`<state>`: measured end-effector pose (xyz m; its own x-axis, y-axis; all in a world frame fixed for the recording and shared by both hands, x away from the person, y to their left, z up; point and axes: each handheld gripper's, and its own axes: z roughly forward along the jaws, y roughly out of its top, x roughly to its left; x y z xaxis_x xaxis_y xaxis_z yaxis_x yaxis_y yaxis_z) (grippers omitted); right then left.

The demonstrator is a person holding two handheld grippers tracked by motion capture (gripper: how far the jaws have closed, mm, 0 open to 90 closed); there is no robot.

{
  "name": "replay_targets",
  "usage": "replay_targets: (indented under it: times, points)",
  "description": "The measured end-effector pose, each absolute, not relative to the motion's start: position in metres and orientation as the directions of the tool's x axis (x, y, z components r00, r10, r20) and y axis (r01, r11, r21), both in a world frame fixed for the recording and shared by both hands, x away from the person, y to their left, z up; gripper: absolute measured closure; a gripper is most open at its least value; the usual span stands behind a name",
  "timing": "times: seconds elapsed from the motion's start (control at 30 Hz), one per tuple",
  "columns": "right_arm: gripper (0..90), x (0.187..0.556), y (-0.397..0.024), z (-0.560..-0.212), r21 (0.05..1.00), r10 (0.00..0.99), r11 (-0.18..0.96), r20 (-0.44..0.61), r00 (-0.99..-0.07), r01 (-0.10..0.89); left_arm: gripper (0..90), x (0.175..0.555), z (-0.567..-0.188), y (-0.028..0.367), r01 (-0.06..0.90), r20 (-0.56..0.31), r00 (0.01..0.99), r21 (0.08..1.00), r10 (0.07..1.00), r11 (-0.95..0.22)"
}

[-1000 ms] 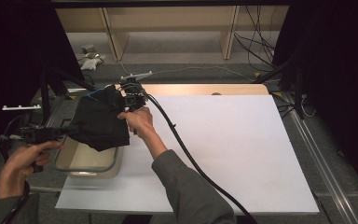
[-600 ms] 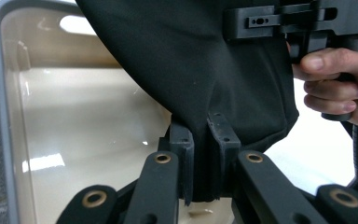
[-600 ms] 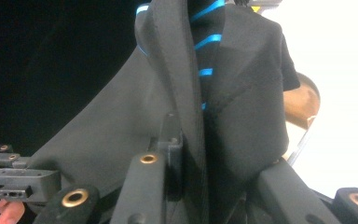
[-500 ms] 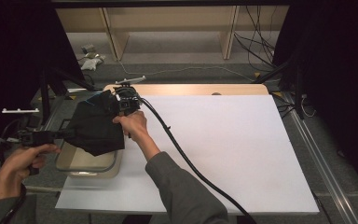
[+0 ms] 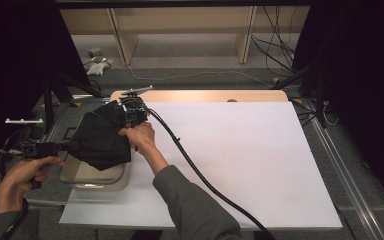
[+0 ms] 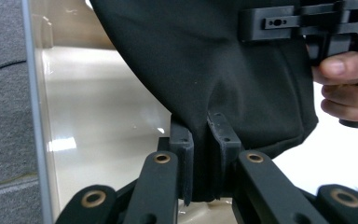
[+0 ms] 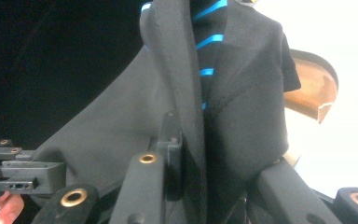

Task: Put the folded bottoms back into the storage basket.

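Note:
A black garment (image 5: 102,140) with short blue stitches (image 7: 207,72) hangs stretched between both grippers above a clear plastic tray (image 5: 92,180). My left gripper (image 5: 74,146) comes in from the left, and its jaws are shut on a fold at the garment's lower edge (image 6: 204,154). At the garment's upper right corner, my right gripper (image 5: 126,115) is shut on a seam (image 7: 186,149). The hand holding the right gripper (image 6: 345,88) appears in the left gripper view. Most of the tray is hidden by the cloth.
A large white sheet (image 5: 240,160) covers most of the table, with a wooden board (image 5: 205,95) along its far edge. The right gripper's thick cable (image 5: 200,175) trails across the sheet toward the front. Dark stands and cables surround the table.
The right gripper has moved slightly left and down with the garment's corner, so the cloth now hangs lower and further left over the tray. The left gripper has stayed put.

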<state>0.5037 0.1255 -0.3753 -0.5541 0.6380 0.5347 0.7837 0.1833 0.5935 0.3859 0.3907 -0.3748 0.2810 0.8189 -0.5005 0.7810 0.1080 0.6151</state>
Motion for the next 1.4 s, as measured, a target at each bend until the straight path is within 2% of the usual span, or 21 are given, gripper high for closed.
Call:
replay_targets:
  times: [1.4]
  points:
    - [74.2, 0.496, 0.140, -0.389, 0.597, 0.654, 0.184, 0.519, -0.550, 0.781, 80.6, 0.387, -0.387, 0.400, 0.809, -0.476, 0.238, 0.579, 0.846, 0.098]
